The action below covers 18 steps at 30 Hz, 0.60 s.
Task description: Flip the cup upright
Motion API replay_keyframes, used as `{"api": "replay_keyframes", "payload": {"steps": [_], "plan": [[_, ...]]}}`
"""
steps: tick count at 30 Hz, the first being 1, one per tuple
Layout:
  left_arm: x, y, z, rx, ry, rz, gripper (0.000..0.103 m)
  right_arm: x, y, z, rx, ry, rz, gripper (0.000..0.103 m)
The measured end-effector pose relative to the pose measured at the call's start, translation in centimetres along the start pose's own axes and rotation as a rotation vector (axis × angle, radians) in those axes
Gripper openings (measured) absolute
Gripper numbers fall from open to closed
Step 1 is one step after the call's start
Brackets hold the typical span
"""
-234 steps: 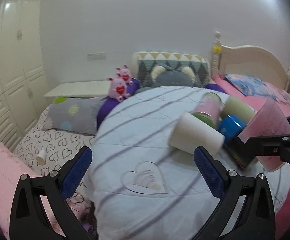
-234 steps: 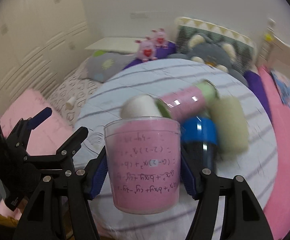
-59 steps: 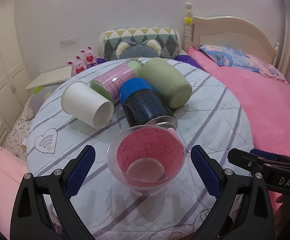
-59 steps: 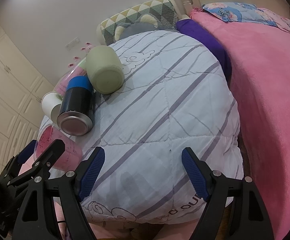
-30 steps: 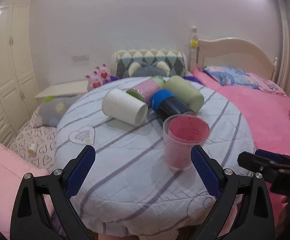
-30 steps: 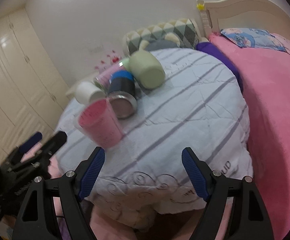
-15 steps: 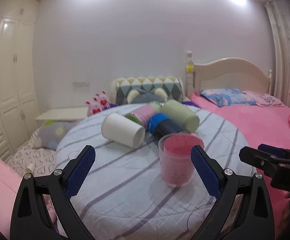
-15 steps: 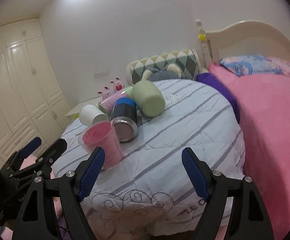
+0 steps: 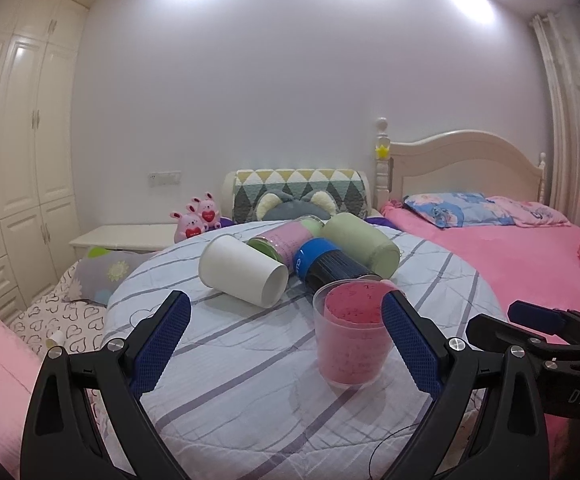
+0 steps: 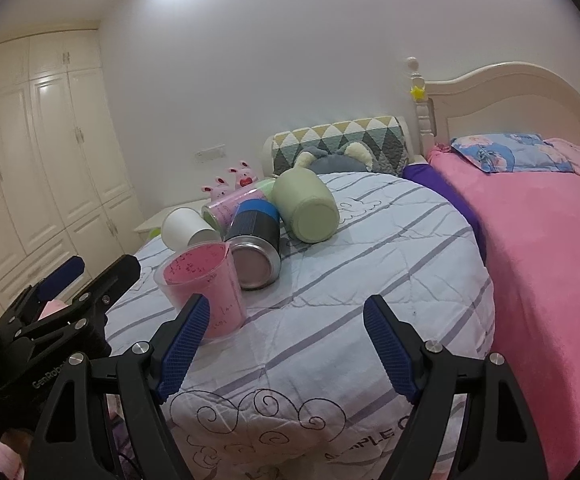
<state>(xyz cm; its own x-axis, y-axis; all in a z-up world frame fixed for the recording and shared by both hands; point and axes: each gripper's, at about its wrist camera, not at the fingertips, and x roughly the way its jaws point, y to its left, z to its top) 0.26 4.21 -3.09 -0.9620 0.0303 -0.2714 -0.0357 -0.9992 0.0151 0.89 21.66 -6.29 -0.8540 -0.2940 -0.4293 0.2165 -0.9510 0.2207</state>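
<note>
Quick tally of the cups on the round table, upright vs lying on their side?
Upright: 1, the pink cup.
On its side: 4, the white cup, the pink-and-green tumbler, the blue-banded dark cup and the pale green cup.
Total: 5

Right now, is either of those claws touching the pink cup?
Apart. In the left wrist view, the pink cup stands upright alone; the left gripper is open, the right gripper beside it.

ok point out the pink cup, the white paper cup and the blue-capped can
pink cup (image 9: pixel 349 354), left wrist view, front wall
white paper cup (image 9: pixel 236 271), left wrist view, side wall
blue-capped can (image 10: pixel 254 266), right wrist view, metal base
</note>
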Motion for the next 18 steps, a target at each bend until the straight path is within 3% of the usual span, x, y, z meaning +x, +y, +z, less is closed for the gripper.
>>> {"api": "replay_keyframes", "payload": {"steps": [18], "plan": [[-0.5,-0.19,0.06,0.01,-0.015,0.007,0.098,0.24,0.6,-0.33,-0.02,0.009,-0.001,0.081]]}}
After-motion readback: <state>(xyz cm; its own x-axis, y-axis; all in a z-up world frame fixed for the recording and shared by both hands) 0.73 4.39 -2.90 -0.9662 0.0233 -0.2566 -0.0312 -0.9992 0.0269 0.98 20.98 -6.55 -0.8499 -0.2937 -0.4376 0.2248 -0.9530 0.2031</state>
